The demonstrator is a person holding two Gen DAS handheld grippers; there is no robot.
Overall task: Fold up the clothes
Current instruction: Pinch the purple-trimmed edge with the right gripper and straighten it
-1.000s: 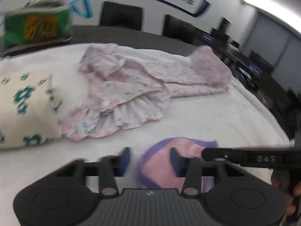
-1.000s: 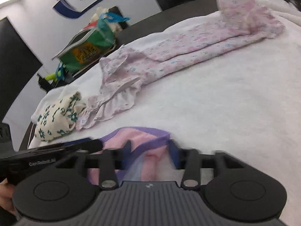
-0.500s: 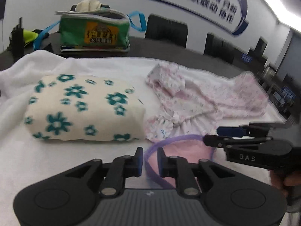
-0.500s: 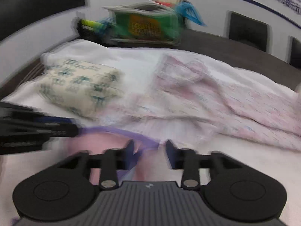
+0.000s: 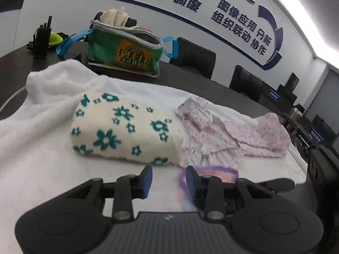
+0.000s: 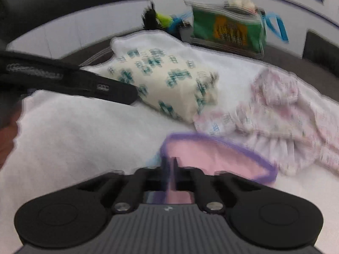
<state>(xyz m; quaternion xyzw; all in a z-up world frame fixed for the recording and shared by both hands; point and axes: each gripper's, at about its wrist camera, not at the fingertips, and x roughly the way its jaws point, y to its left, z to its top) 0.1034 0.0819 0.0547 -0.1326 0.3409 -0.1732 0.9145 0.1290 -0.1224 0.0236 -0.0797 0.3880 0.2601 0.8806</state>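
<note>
While three garments lie on one towel (image 5: 53, 97), right jaws clench the pink garment (image 6: 211, 156); left jaws released.

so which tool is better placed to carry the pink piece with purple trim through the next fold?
Right. The right tool is shut on the pink garment, near its purple trim. The left tool is open, the garment's edge beside one finger, gripping nothing. It would probably need to regrasp first.

The left tongs (image 5: 168, 180) are matte black, with a grey ribbed body, two round discs at its sides, silver screws on the linkage arms and blue pads (image 5: 147, 178). The right tongs (image 6: 169, 169) share that build. Bare skin (image 6: 8, 139) shows at the left edge.
</note>
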